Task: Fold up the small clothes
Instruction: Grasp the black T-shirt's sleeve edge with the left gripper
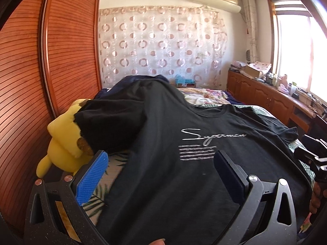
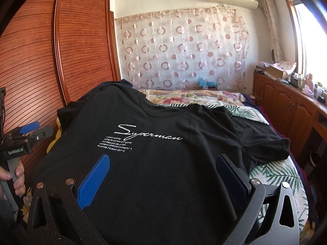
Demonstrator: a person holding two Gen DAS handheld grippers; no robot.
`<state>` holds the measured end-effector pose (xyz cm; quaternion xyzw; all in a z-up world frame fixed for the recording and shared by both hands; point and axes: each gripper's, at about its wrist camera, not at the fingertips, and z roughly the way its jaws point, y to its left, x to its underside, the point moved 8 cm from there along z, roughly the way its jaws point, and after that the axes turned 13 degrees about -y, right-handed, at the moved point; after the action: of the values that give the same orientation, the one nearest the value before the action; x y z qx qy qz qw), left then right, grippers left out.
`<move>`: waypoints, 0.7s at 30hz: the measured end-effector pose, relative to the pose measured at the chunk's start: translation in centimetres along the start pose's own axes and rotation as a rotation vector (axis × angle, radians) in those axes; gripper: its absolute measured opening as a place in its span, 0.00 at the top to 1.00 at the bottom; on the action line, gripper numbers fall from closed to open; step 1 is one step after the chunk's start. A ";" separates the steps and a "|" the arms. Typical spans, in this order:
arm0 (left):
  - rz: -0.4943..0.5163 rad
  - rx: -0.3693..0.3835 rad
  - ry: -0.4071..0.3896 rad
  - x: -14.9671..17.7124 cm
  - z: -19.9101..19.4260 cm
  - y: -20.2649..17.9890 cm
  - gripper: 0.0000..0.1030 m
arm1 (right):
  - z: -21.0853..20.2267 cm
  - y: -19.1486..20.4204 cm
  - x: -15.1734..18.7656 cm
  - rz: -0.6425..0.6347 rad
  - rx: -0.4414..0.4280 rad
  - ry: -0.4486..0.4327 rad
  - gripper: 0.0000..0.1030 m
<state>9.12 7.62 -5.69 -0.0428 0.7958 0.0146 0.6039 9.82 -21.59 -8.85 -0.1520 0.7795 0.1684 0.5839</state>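
A black T-shirt (image 1: 163,138) with white script print lies front-up, spread on the bed; it also shows in the right wrist view (image 2: 163,143). Its left sleeve drapes over a yellow plush toy (image 1: 63,140). My left gripper (image 1: 161,175) is open and empty, hovering over the shirt's lower left part. My right gripper (image 2: 163,181) is open and empty over the shirt's lower middle. The left gripper also shows at the left edge of the right wrist view (image 2: 30,132), and the right gripper at the right edge of the left wrist view (image 1: 312,155).
The bed (image 2: 282,175) has a leaf-print sheet and a floral quilt (image 2: 194,98) at the far end. A wooden wardrobe (image 1: 51,61) stands to the left. A cluttered wooden cabinet (image 2: 286,102) runs along the right under the window.
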 end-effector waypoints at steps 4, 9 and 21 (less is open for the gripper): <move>-0.028 -0.015 0.004 0.2 0.2 2.6 0.00 | 0.6 0.5 0.1 -0.014 -0.027 0.013 0.00; -0.035 -0.052 0.017 0.6 1.0 6.4 0.00 | 1.7 1.0 0.4 -0.028 -0.058 0.036 0.00; -0.084 -0.012 0.179 4.5 7.1 11.5 0.44 | 4.9 0.3 1.6 -0.067 -0.076 0.120 0.00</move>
<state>13.80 19.36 -12.27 -0.0808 0.8439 -0.0098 0.5303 13.47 -19.23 -11.66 -0.2097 0.8005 0.1691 0.5354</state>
